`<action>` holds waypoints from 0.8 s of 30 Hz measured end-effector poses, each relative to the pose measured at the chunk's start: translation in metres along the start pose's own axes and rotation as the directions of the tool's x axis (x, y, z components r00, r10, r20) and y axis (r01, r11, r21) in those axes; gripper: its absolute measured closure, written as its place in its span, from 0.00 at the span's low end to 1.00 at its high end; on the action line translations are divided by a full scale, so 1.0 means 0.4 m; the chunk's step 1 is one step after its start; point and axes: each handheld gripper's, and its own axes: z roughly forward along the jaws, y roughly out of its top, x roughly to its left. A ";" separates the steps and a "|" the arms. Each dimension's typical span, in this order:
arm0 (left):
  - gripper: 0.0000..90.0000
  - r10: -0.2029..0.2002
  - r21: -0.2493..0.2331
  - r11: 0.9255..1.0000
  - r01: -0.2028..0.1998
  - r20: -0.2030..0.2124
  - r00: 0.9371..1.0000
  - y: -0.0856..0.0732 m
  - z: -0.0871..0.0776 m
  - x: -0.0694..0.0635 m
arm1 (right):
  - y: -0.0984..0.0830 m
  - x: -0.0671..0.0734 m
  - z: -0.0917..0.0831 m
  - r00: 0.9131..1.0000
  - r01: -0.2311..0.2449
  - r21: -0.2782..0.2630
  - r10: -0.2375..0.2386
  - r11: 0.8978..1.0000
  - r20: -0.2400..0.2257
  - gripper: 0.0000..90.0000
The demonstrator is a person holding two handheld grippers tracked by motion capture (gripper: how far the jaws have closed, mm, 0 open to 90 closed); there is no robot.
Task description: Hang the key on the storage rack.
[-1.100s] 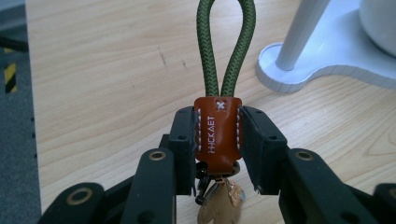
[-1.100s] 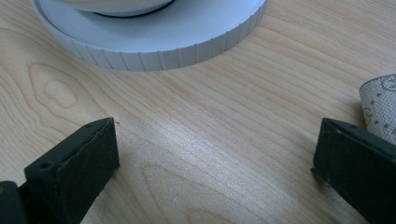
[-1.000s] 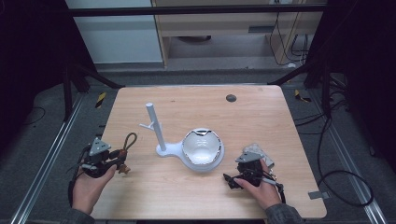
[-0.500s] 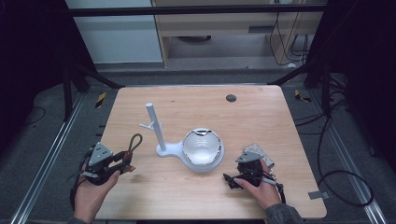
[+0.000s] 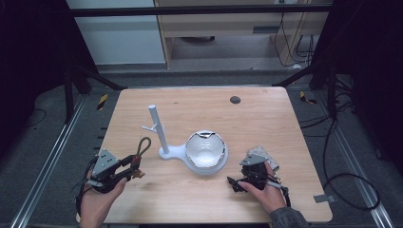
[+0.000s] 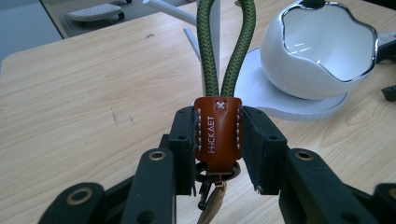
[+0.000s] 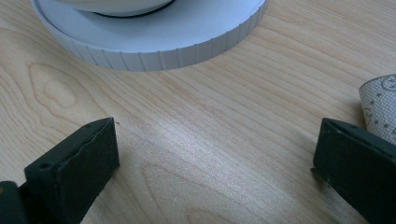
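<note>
My left gripper point(image 5: 132, 167) point(image 6: 218, 154) is shut on the brown leather tab point(image 6: 218, 135) of a key strap. The strap's green rope loop point(image 5: 143, 144) point(image 6: 227, 51) stands out past the jaws towards the white stand. That stand has a thin upright post point(image 5: 157, 127) with a side peg, and a white bowl point(image 5: 205, 150) point(image 6: 322, 51) sits on its round base point(image 7: 154, 42). A small ring and clasp hang under the tab. My right gripper point(image 5: 234, 184) point(image 7: 215, 158) rests on the table right of the bowl. It is open, with bare wood between its jaws.
The wooden table point(image 5: 266, 123) has a dark round hole point(image 5: 235, 99) near its far edge. A pale dotted piece point(image 7: 380, 109) lies by the right gripper's right jaw. Dark floor, metal frame rails and cables surround the table.
My left gripper has moved a little right and towards the near edge, carrying the strap with it. The right gripper has stayed where it was.
</note>
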 end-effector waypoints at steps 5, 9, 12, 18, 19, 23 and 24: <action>0.73 0.005 -0.027 1.000 -0.005 0.013 1.000 0.003 -0.006 -0.009 | 0.000 0.000 0.000 1.000 0.000 0.000 0.000 1.000 0.000 0.00; 0.73 0.003 -0.051 0.999 -0.003 0.016 1.000 0.009 -0.011 -0.013 | 0.000 0.000 0.000 1.000 0.000 0.000 0.000 1.000 0.000 0.00; 0.73 0.001 -0.067 0.998 0.000 0.017 1.000 0.015 -0.014 -0.018 | 0.000 0.000 0.000 1.000 -0.001 0.000 0.001 1.000 0.000 0.00; 0.73 0.013 -0.091 0.996 -0.011 0.018 1.000 0.035 -0.017 -0.030 | 0.000 0.000 0.000 1.000 -0.001 0.000 0.001 1.000 0.000 0.00; 0.73 0.013 -0.098 0.995 -0.011 0.018 1.000 0.038 -0.018 -0.033 | 0.000 0.000 0.000 1.000 0.002 0.000 -0.002 1.000 0.000 0.00; 0.73 0.021 -0.109 0.994 -0.019 0.018 1.000 0.049 -0.021 -0.038 | 0.000 0.000 0.000 1.000 0.001 0.000 -0.001 1.000 0.000 0.00; 0.73 0.019 -0.110 0.994 -0.017 0.017 1.000 0.050 -0.021 -0.038 | 0.000 0.000 0.000 1.000 0.000 0.000 0.000 1.000 0.000 0.00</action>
